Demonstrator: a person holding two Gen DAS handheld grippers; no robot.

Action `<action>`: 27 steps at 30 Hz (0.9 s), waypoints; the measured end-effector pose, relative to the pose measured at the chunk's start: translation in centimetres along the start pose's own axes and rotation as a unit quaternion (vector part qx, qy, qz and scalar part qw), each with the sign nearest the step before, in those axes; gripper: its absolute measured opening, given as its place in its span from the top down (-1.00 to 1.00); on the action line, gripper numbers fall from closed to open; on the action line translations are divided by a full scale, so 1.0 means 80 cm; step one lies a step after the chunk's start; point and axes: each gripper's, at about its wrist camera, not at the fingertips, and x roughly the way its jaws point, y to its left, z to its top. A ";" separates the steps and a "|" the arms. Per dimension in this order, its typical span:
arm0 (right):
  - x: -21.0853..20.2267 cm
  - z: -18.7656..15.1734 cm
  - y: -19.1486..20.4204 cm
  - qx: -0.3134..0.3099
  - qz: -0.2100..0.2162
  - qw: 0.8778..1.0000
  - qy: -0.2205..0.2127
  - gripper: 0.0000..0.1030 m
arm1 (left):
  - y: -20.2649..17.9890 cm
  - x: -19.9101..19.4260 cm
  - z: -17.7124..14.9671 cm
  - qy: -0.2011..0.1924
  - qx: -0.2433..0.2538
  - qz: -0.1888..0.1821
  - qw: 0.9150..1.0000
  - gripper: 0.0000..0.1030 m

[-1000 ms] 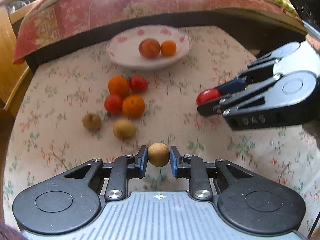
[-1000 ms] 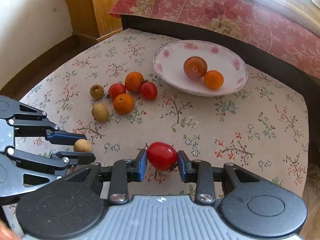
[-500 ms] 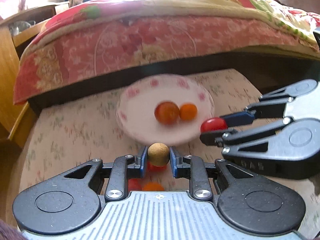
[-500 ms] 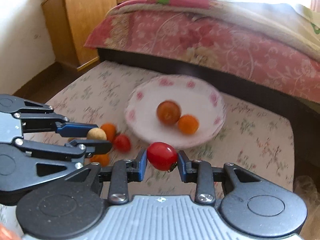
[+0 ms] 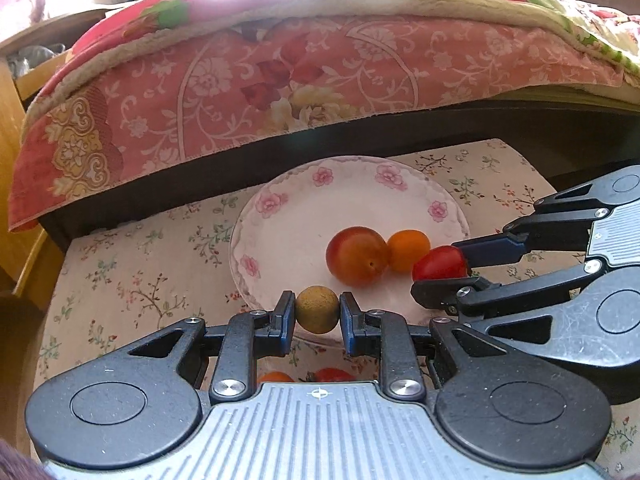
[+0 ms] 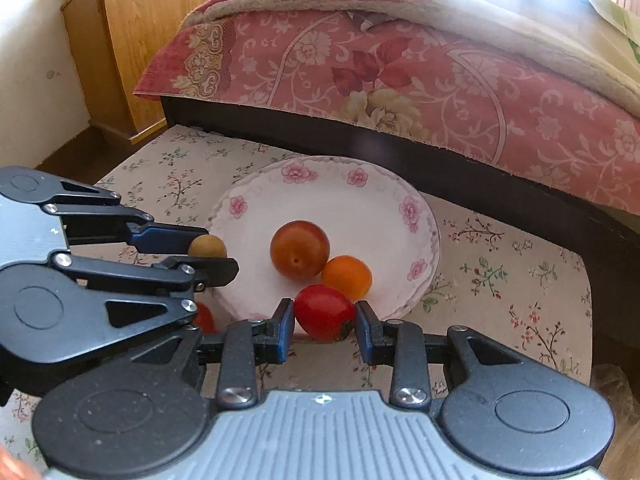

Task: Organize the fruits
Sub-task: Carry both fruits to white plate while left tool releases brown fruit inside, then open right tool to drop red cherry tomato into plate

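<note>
One tan longan (image 5: 317,309) pinched in left hand-held gripper (image 5: 316,314), one red tomato (image 6: 324,311) clamped in right hand-held gripper (image 6: 325,318), both over near rim of one floral plate (image 6: 360,204) holding two fruits, on flowered surface (image 6: 500,280) beside bed (image 6: 400,72).

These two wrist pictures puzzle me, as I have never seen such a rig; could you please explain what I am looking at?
There is no robot here: a person holds a two-finger gripper in each hand, and a fisheye camera on each looks forward along its fingers. One picture is from the left gripper, the other from the right gripper; each also shows the other coming in from the side. The left one is shut on a small tan-brown round fruit, the right one on a red cherry tomato. Both are at the near rim of a flowered plate on a floral cloth. On the plate lie a larger red-orange fruit and a small orange fruit.
</note>
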 end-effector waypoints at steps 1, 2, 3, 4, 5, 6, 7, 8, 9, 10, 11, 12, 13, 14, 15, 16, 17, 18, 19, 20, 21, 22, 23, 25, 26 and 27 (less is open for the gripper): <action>0.003 0.001 -0.001 0.000 -0.001 1.000 0.001 0.30 | 0.000 0.002 0.000 0.001 -0.001 0.000 1.000 0.41; 0.006 0.002 -0.001 -0.001 -0.002 1.000 0.002 0.30 | 0.001 0.004 0.001 0.002 -0.001 0.001 1.000 0.40; 0.008 0.003 -0.002 -0.001 -0.002 1.000 0.003 0.30 | 0.002 0.006 0.001 0.004 -0.002 0.002 1.000 0.41; 0.011 0.003 -0.002 0.000 -0.002 1.000 0.003 0.30 | 0.002 0.009 0.001 0.006 -0.002 0.002 1.000 0.41; 0.014 0.004 -0.003 0.000 -0.003 1.000 0.004 0.30 | 0.003 0.011 0.002 0.007 -0.004 0.002 1.000 0.41; 0.016 0.004 -0.003 0.000 -0.003 1.000 0.004 0.30 | 0.005 0.014 0.002 0.009 -0.006 0.001 1.000 0.41; 0.018 0.005 -0.003 -0.001 -0.005 1.000 0.004 0.30 | 0.006 0.016 0.003 0.011 -0.008 0.000 1.000 0.41; 0.020 0.005 -0.004 0.000 -0.006 1.000 0.003 0.30 | 0.006 0.017 0.003 0.011 -0.008 0.000 1.000 0.41; 0.021 0.006 -0.005 0.001 -0.005 1.000 0.004 0.30 | 0.006 0.018 0.003 0.010 -0.008 0.000 1.000 0.42; 0.022 0.006 -0.006 0.002 -0.005 1.000 0.003 0.30 | 0.006 0.018 0.003 0.010 -0.008 0.001 1.000 0.42; 0.022 0.006 -0.007 0.003 -0.005 1.000 0.002 0.30 | 0.006 0.019 0.004 0.010 -0.008 0.001 1.000 0.42; 0.022 0.007 -0.008 0.004 -0.005 1.000 0.002 0.30 | 0.006 0.019 0.004 0.009 -0.008 0.002 1.000 0.42; 0.023 0.007 -0.008 0.006 -0.005 1.000 0.001 0.30 | 0.007 0.019 0.004 0.009 -0.009 0.004 1.000 0.41; 0.023 0.007 -0.009 0.008 -0.005 1.000 0.001 0.30 | 0.007 0.019 0.005 0.008 -0.010 0.005 1.000 0.40; 0.024 0.007 -0.009 0.008 -0.007 1.000 0.000 0.30 | 0.007 0.019 0.005 0.009 -0.010 0.006 1.000 0.39; 0.024 0.007 -0.008 0.008 -0.008 1.000 -0.001 0.30 | 0.008 0.019 0.005 0.008 -0.010 0.006 1.000 0.37; 0.023 0.007 -0.008 0.007 -0.008 1.000 -0.003 0.30 | 0.008 0.018 0.005 0.007 -0.010 0.008 1.000 0.36; 0.023 0.006 -0.008 0.006 -0.009 1.000 -0.005 0.30 | 0.008 0.018 0.006 0.006 -0.011 0.008 1.000 0.34; 0.022 0.007 -0.007 0.007 -0.010 1.000 -0.005 0.30 | 0.008 0.018 0.007 0.006 -0.011 0.009 1.000 0.32; 0.021 0.007 -0.008 0.009 -0.010 1.000 -0.006 0.30 | 0.009 0.017 0.007 0.004 -0.013 0.010 1.000 0.31; 0.020 0.008 -0.008 0.010 -0.010 1.000 -0.007 0.30 | 0.009 0.016 0.008 0.002 -0.014 0.010 1.000 0.29; 0.019 0.007 -0.008 0.012 -0.011 1.000 -0.008 0.29 | 0.009 0.015 0.009 0.001 -0.014 0.010 1.000 0.28; 0.018 0.007 -0.009 0.013 -0.011 1.000 -0.010 0.29 | 0.009 0.015 0.009 0.000 -0.014 0.011 1.000 0.27; 0.017 0.008 -0.009 0.014 -0.012 1.000 -0.012 0.28 | 0.010 0.014 0.010 -0.002 -0.015 0.012 1.000 0.23; 0.016 0.008 -0.009 0.015 -0.012 1.000 -0.013 0.28 | 0.010 0.014 0.010 -0.003 -0.016 0.011 1.000 0.22; 0.015 0.008 -0.009 0.015 -0.012 1.000 -0.013 0.28 | 0.010 0.013 0.010 -0.004 -0.016 0.012 1.000 0.21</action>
